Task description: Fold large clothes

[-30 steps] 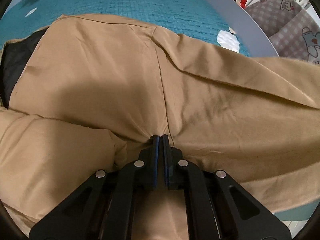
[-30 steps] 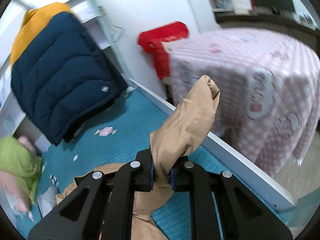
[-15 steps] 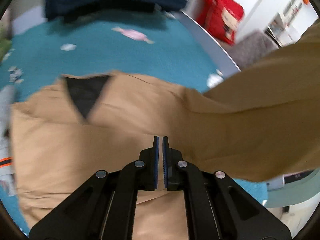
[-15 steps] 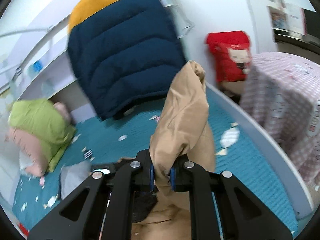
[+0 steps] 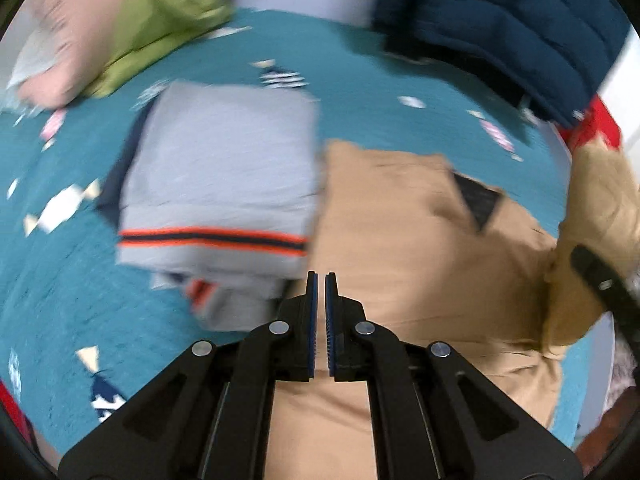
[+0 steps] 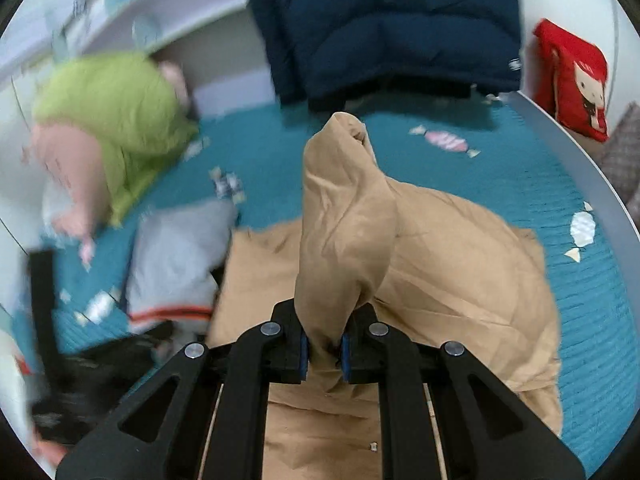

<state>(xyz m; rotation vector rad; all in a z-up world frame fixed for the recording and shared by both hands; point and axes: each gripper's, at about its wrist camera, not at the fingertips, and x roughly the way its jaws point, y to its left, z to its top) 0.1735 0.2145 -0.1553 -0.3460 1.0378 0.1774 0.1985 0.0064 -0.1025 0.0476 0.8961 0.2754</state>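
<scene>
A tan garment (image 5: 400, 248) lies spread on the teal bed, with a dark lining patch near its collar. It also shows in the right wrist view (image 6: 448, 264). My right gripper (image 6: 324, 354) is shut on a bunched tan sleeve (image 6: 340, 216) and holds it up over the garment's body. The lifted sleeve and the right gripper show at the right edge of the left wrist view (image 5: 600, 216). My left gripper (image 5: 321, 280) is shut and empty, hovering above the garment's left edge.
A folded grey garment with orange and navy stripes (image 5: 224, 176) lies left of the tan one. A green and pink pillow (image 6: 108, 120) and a navy puffer jacket (image 6: 384, 24) sit at the back. The bed's pale rim (image 6: 576, 152) and a red cushion (image 6: 576, 76) are on the right.
My left gripper let go of the tan cloth, rose and swung left toward the grey garment. My right gripper carried the sleeve from beyond the bed's edge inward over the garment.
</scene>
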